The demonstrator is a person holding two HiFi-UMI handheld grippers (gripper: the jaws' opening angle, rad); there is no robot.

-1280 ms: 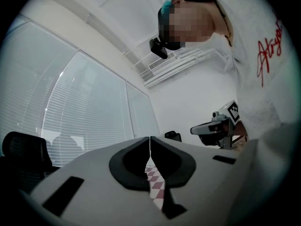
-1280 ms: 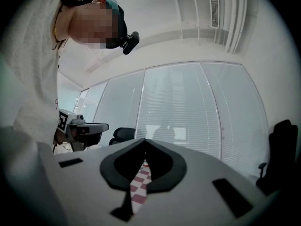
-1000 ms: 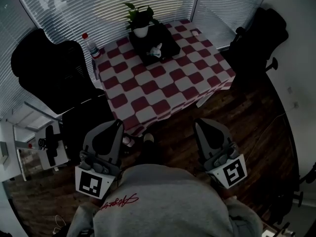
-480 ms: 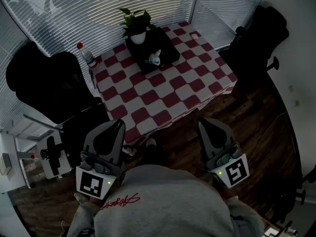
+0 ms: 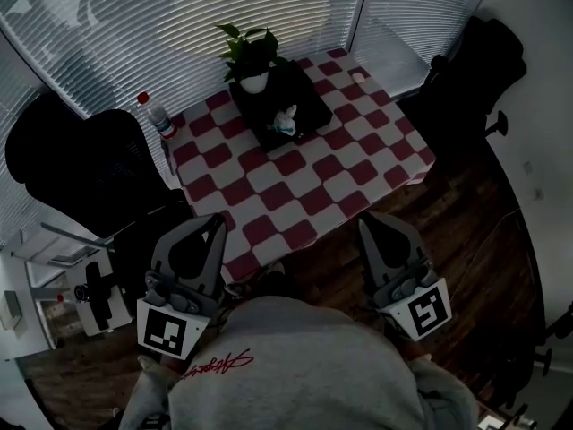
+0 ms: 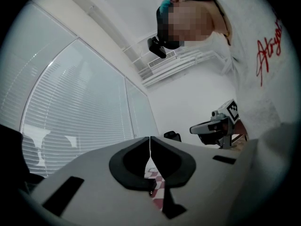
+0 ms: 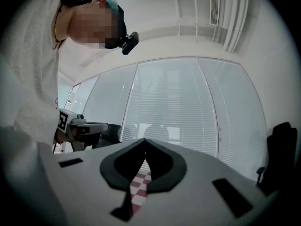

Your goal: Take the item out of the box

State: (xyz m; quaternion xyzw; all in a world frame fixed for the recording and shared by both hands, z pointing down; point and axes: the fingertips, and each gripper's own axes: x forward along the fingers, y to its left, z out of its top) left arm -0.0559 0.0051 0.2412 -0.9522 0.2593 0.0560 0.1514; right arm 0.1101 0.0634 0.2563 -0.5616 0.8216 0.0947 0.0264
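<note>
Black box [image 5: 311, 106] is sitting far back on the checked desk [image 5: 304, 195], a pale item [image 5: 286, 121] lying inside. I am holding left tongs [image 5: 216, 222] and right tongs [image 5: 367, 223] clenched, empty, by its near edge.

Dim room. Closed blinds [image 5: 179, 25] along far side, behind red-and-white checked tablecloth [image 5: 304, 186]. Dark wood floor [image 5: 474, 240]. Black chair at left [image 5: 72, 164], black chair at right [image 5: 474, 61]. White wall [image 5: 546, 88] far right.

Table [image 5: 295, 200] nearer, box [image 5: 304, 92] & plant [image 5: 243, 47] too
</note>
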